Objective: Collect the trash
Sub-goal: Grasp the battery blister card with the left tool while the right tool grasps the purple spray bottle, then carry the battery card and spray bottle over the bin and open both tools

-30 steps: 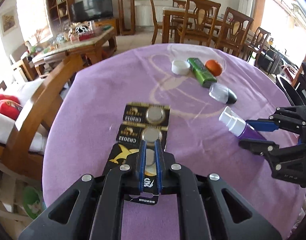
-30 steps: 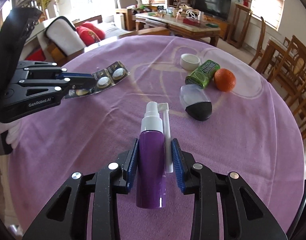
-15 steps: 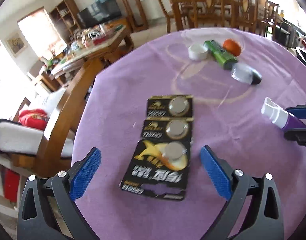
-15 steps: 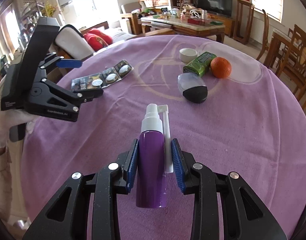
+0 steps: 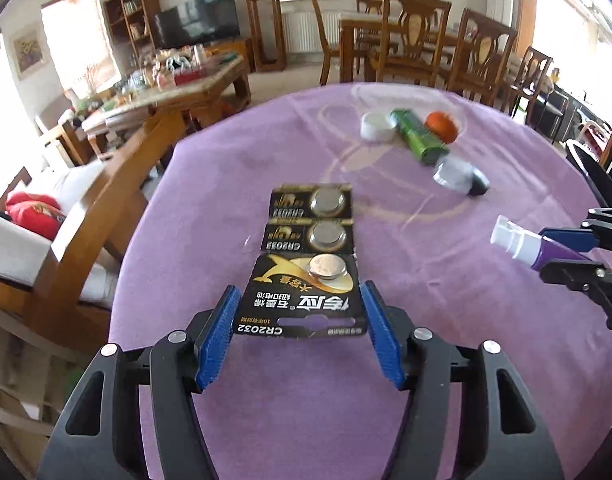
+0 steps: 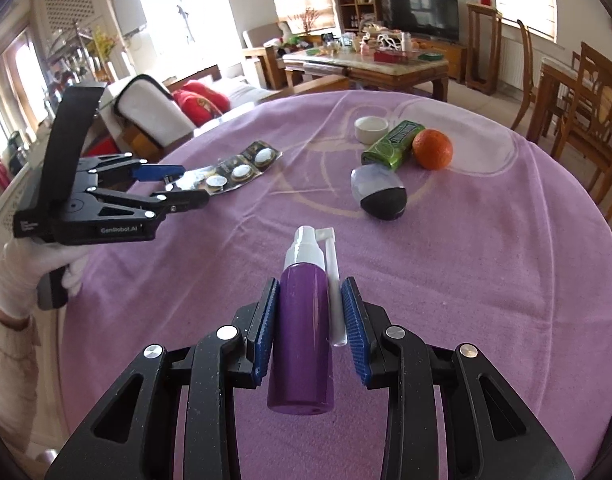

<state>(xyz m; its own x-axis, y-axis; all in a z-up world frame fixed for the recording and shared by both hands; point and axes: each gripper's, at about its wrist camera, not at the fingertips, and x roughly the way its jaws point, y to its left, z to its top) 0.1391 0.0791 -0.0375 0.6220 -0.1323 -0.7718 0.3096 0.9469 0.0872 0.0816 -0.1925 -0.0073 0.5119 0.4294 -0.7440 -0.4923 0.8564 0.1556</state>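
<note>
The black left gripper (image 5: 300, 312) with blue pads points downward, its jaws closing either side of a card (a white-gloved hand (image 6: 34, 270) holds it); the matching right gripper (image 6: 308, 308) clamps a purple bottle.

Your battery card (image 5: 312, 258) lies before you on the table (image 5: 386, 400); cup (image 5: 378, 127), tin (image 5: 420, 140), orange (image 5: 442, 126) cluster behind it.

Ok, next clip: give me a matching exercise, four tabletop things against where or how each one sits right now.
Things:
1. purple spray bottle
2. battery card
3. orange
4. white cup

States:
A. beside the green tin, on its right in the right wrist view
B. clamped in the right hand-held gripper
C. lying between the closing jaws of the left hand-held gripper
D. farthest back on the purple cloth, left of the green tin

Pairs: 1-B, 2-C, 3-A, 4-D
</note>
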